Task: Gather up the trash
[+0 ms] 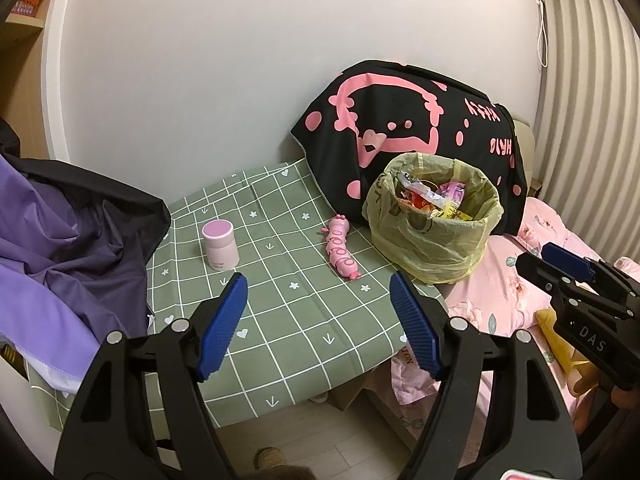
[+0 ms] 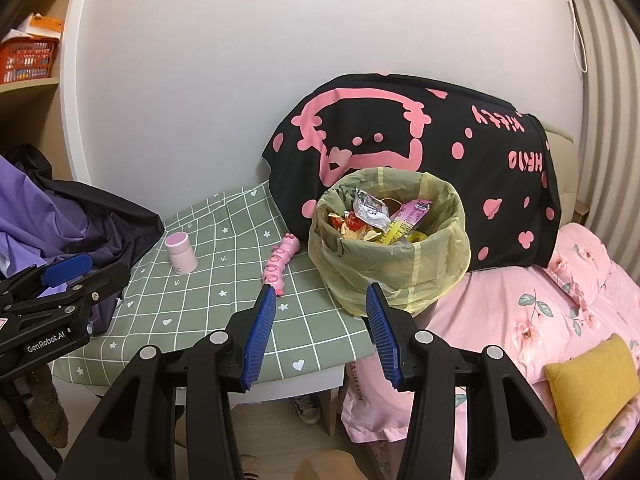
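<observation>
A bin lined with a yellow-green bag [image 1: 434,236] [image 2: 390,252] stands at the right end of the green checked table [image 1: 280,312] [image 2: 224,292]. It is full of snack wrappers [image 1: 434,198] [image 2: 376,220]. My left gripper [image 1: 318,300] is open and empty above the table's front edge. My right gripper [image 2: 320,308] is open and empty just in front of the bin; it also shows at the right of the left wrist view [image 1: 560,264]. The left gripper shows at the left of the right wrist view [image 2: 76,276].
A pink-lidded jar [image 1: 220,245] [image 2: 181,253] and a pink caterpillar toy [image 1: 341,249] [image 2: 280,262] lie on the table. Purple and black clothing [image 1: 68,256] is heaped at left. A black and pink pillow [image 1: 420,120] leans behind the bin. A pink bed [image 2: 540,312] with a yellow cushion [image 2: 600,384] is at right.
</observation>
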`<state>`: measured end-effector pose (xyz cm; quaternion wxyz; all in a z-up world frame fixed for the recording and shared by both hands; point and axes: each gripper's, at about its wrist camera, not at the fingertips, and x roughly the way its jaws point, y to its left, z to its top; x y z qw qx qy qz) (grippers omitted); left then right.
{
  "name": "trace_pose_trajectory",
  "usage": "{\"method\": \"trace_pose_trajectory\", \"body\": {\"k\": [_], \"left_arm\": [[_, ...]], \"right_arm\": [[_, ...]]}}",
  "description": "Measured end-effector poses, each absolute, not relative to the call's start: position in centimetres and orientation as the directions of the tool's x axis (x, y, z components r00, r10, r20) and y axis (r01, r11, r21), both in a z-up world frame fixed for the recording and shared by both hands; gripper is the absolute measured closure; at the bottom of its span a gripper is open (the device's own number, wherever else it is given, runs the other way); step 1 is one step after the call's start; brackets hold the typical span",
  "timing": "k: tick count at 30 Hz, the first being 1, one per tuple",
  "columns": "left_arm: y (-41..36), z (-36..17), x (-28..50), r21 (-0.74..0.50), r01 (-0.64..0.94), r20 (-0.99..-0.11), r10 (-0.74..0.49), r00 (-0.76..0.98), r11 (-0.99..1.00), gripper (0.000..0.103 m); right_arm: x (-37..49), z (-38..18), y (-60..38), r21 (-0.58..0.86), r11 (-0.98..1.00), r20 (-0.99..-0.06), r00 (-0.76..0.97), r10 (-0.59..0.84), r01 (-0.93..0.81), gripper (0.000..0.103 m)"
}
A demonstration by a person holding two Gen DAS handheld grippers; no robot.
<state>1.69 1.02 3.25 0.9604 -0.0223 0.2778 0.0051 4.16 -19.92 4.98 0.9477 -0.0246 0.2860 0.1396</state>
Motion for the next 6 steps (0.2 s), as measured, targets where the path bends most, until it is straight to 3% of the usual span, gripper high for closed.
{"method": "trace_pose_trajectory", "body": {"k": [6], "left_arm": [[0.94, 3.06, 1.82, -0.024, -0.026, -0.541, 0.009, 0.841, 0.999, 0.036]], "right_arm": [[4.14, 4.98, -19.91, 0.033, 0.96, -0.548, 0.798, 0.251, -0.279, 0.059]]}}
